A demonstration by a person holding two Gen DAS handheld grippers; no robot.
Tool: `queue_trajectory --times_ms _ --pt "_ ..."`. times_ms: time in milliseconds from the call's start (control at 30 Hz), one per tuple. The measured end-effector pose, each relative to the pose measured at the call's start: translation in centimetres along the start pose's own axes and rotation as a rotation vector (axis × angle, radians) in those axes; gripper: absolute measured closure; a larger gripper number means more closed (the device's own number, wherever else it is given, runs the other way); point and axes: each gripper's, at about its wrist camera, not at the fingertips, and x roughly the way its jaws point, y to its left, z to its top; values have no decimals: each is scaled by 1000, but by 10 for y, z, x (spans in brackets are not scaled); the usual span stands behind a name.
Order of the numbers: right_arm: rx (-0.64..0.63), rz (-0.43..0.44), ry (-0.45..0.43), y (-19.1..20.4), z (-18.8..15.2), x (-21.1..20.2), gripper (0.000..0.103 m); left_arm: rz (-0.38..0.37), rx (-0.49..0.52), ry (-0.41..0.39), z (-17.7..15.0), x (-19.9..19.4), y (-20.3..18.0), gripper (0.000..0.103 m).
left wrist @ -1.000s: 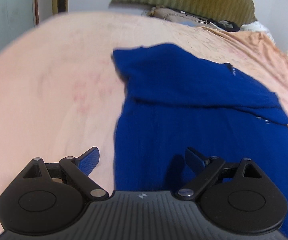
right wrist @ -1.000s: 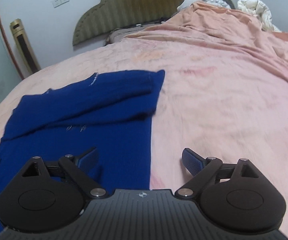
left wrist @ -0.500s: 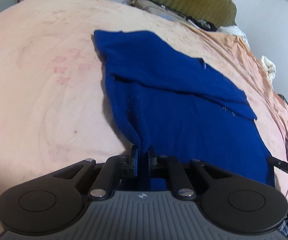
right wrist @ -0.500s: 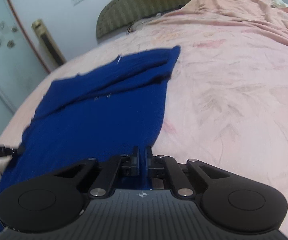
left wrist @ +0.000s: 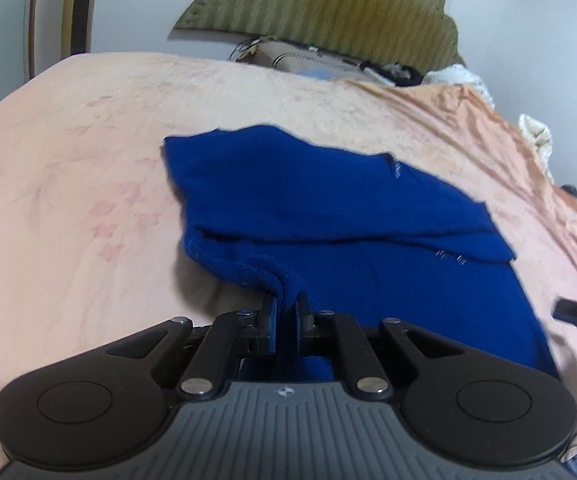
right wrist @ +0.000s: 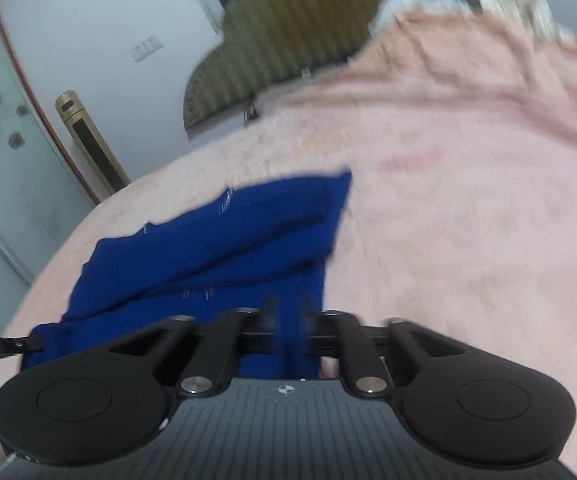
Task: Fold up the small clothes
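As the blue sweater (left wrist: pixel 348 216) lies now: it is spread on the pink bed (left wrist: pixel 68 200), with its far part already laid over in one band and its near edge toward me.
Left claw (left wrist: pixel 286 308): closed on the near left corner of the sweater. The cloth stands pinched between the two fingers.
Right claw (right wrist: pixel 288 312): it is at the near right corner, with blue cloth between its fingers. Its jaws have just been opening a little. The picture is blurred, so I cannot tell if the pads press the cloth or not.
Change, claws: one second ago both claws were wide open above the near edge. Half a second ago both were already shut on it.
Change, sweater: on the left side the corner is now raised from the bed. The edge curls up to the fingers and a shadow shows under it. On the right side I see no clear lift.
Meaning for the task: I judge that the fold of the near half toward the far band has begun, at least on the left.
Risk: if the right corner slips out, only one side will travel and the fold will come crooked. I would check that grip before I carry further.
Still to do: the near edge is not yet carried over.
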Motion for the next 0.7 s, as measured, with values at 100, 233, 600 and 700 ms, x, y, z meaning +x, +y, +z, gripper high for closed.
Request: queue_trajectory --times_ms 100,233,600,700 --pt "23 27 77 -16 -21 -10 50 2 -41 36 -5 5 12 94" --pt "20 99 144 -22 -48 -23 62 -2 -80 49 -8 8 20 94" --pt "38 170 15 1 -34 -1 98 51 -94 -28 6 -6 9 94" --pt "8 173 -43 5 -15 1 98 82 -92 -48 15 -1 7 94"
